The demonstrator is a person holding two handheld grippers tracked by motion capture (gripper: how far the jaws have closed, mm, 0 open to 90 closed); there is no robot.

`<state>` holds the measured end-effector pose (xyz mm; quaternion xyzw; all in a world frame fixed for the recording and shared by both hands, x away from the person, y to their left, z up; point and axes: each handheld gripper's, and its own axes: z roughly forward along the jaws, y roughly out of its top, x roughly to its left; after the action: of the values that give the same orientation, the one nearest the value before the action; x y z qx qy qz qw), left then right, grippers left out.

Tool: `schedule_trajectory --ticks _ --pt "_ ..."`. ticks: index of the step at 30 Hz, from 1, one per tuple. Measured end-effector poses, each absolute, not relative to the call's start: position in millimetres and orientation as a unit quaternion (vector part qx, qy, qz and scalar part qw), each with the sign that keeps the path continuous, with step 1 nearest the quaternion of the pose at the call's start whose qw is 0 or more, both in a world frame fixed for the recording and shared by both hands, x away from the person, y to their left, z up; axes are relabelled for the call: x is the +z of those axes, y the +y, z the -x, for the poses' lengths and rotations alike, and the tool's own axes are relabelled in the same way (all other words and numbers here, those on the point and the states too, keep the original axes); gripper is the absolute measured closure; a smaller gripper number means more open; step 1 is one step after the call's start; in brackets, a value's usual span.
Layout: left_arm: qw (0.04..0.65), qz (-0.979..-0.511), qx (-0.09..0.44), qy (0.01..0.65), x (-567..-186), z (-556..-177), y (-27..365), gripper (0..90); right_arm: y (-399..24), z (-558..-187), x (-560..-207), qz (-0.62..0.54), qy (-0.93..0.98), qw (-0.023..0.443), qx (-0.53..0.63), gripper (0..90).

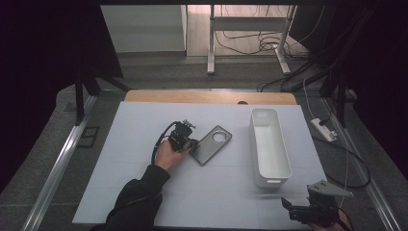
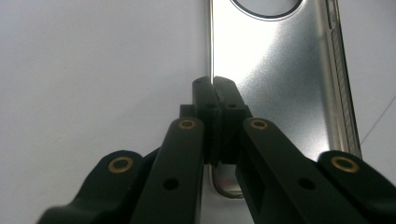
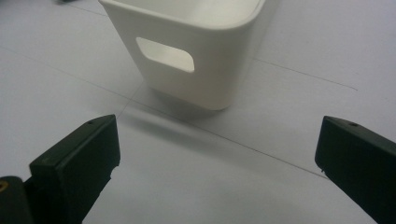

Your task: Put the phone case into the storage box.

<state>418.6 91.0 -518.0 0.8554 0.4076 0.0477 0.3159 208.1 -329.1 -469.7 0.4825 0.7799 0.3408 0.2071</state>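
The phone case (image 1: 211, 144) lies flat on the white table (image 1: 144, 130), with its round camera cutout (image 1: 219, 137) at the end far from the left gripper (image 1: 192, 144). In the left gripper view the two black jaws are pressed together over the case's long edge, near the corner nearest the tool, so the gripper appears to pinch the raised rim (image 2: 212, 56) there. Whether the rim truly sits between the pads or the jaws merely meet above it cannot be told, since the jaws cover the contact.

The case looks thin, light and slightly flexible, with a glossy grey back that would probably be slippery. Its side wall seems the only sensible hold, because the flat face offers nothing to pinch. Held at one corner it will likely sag or swing, so a grip nearer the middle of the long edge would probably carry it better.

The right gripper (image 1: 308, 211) hovers low at the near table edge, jaws spread wide and empty. Just ahead of it stands the white bin (image 1: 269, 144), its end wall and handle slot (image 3: 164, 54) facing the tool.

The case's far end is cut off in the left gripper view, and the bin's interior floor is only partly visible from above. The case's material cannot be confirmed.
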Motion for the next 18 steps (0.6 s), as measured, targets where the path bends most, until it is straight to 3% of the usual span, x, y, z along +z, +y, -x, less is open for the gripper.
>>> schedule_trajectory --ticks 18 --pt "0.393 -0.824 0.082 0.399 -493 -393 128 89.2 -329 -208 -469 -0.483 0.779 0.208 0.342 0.2"
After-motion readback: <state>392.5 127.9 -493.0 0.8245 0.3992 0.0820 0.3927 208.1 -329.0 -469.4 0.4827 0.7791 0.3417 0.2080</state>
